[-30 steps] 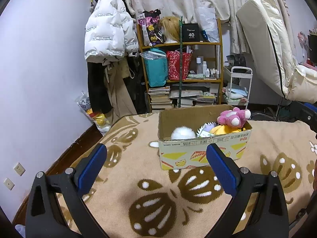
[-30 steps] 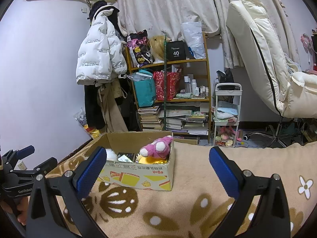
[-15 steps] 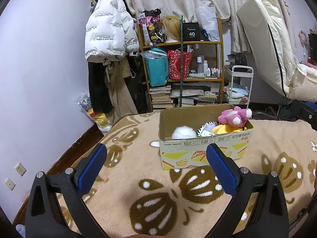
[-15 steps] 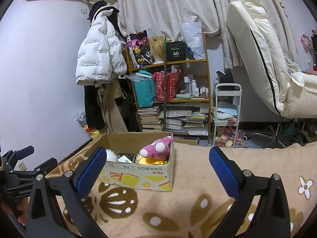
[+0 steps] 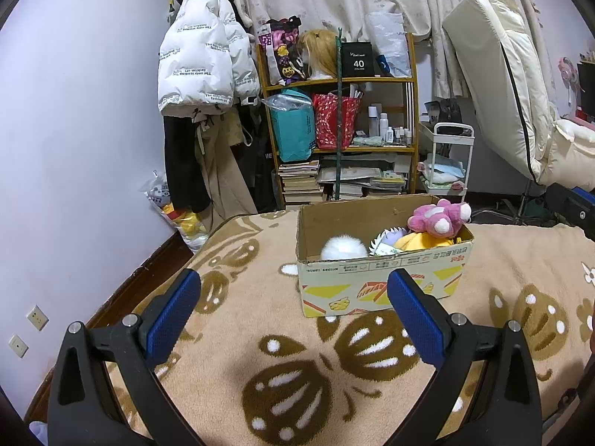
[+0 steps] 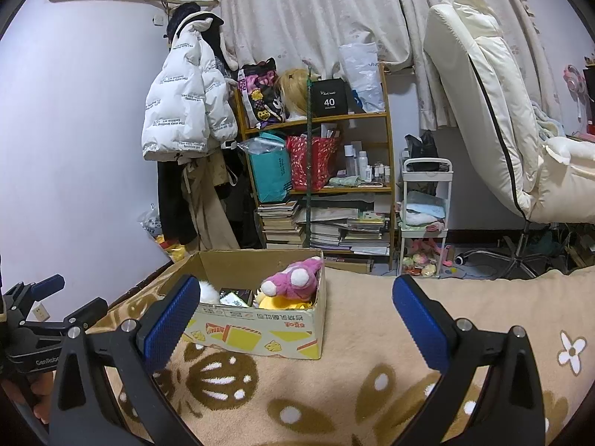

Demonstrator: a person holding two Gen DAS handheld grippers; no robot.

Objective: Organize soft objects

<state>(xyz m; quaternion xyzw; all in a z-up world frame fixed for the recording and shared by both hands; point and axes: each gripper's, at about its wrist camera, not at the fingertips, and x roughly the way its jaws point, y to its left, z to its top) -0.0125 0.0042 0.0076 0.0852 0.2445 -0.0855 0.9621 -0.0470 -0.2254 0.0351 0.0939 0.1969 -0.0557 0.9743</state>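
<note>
A cardboard box (image 5: 383,282) stands on a beige blanket with brown patterns (image 5: 260,334). Inside it lie a pink plush toy (image 5: 438,217), a yellow soft thing (image 5: 420,239) and a white fluffy ball (image 5: 344,247). My left gripper (image 5: 293,312) is open and empty, a little short of the box. The box (image 6: 260,327) and the pink plush (image 6: 293,278) also show in the right wrist view. My right gripper (image 6: 297,316) is open and empty, to the right of the box. The left gripper (image 6: 37,319) shows at the left edge there.
A wooden shelf (image 5: 342,126) with bags, books and bottles stands behind the bed. A white puffer jacket (image 5: 202,63) hangs on the wall at left. A white cart (image 6: 425,219) and a cream recliner chair (image 6: 491,111) stand at right.
Both grippers have stayed open and almost still. The left view has shifted very slightly. Nothing in the box has moved.
</note>
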